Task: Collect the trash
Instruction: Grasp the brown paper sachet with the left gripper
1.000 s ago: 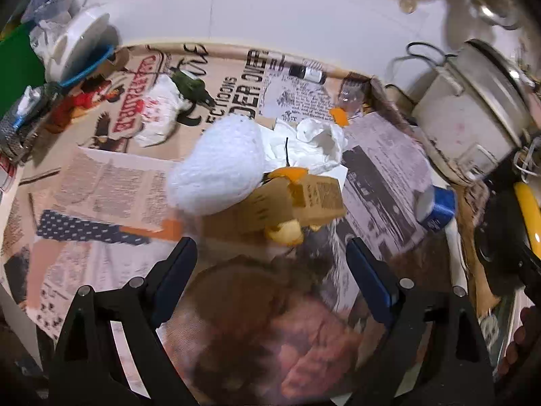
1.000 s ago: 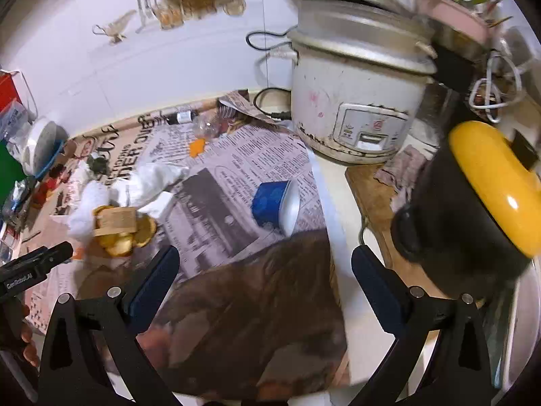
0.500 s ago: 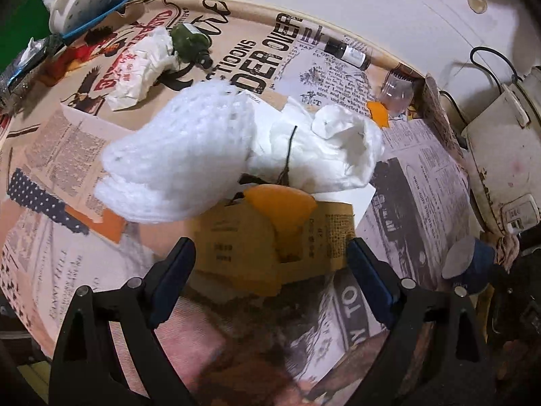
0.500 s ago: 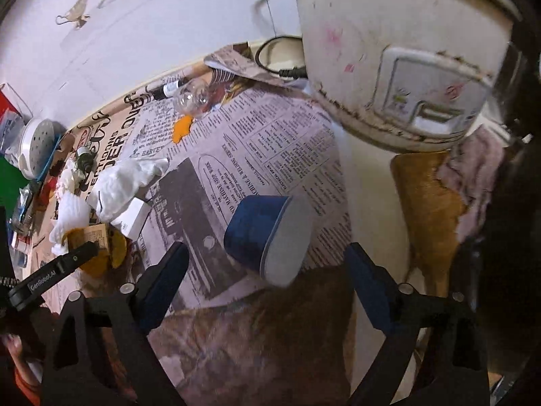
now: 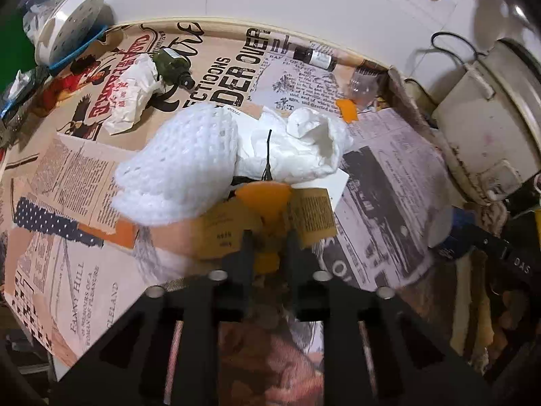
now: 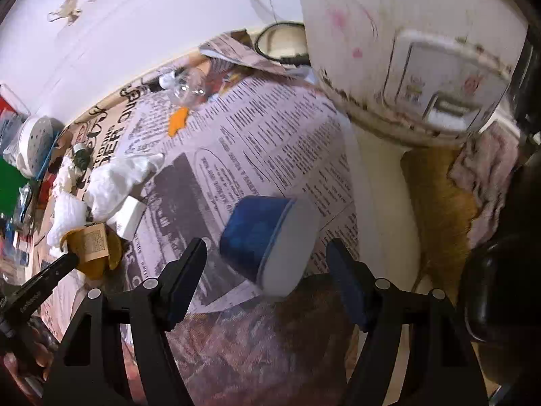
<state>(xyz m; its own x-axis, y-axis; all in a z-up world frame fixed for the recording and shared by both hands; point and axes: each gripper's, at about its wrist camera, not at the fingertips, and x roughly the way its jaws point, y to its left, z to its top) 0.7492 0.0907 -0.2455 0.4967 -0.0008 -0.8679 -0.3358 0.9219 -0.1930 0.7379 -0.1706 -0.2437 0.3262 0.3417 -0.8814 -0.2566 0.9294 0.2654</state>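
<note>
Your left claw is closed on the trash heap: its jaws stand nearly together, pinching the orange peel where it lies over the yellow carton. The pinch sits at the near edge of the pile. The white net and the tissue lie beyond it, resting on the same heap but not between the jaws. In my judgement a lift takes the peel and perhaps the carton; the net and tissue may stay behind or slide off.

Your right claw is closing, with the blue tub between its jaws. The tub lies on its side on the newspaper-covered counter, its pale lid facing toward the right finger. Its axis runs across the gap, from one finger to the other, so the jaws would meet base and lid rather than the round wall. The pads do not appear to press on it yet; a gap shows on the left side.

The right claw is the nearer to the tub; the left claw shows in the right view well off to the side, at the carton.
</note>
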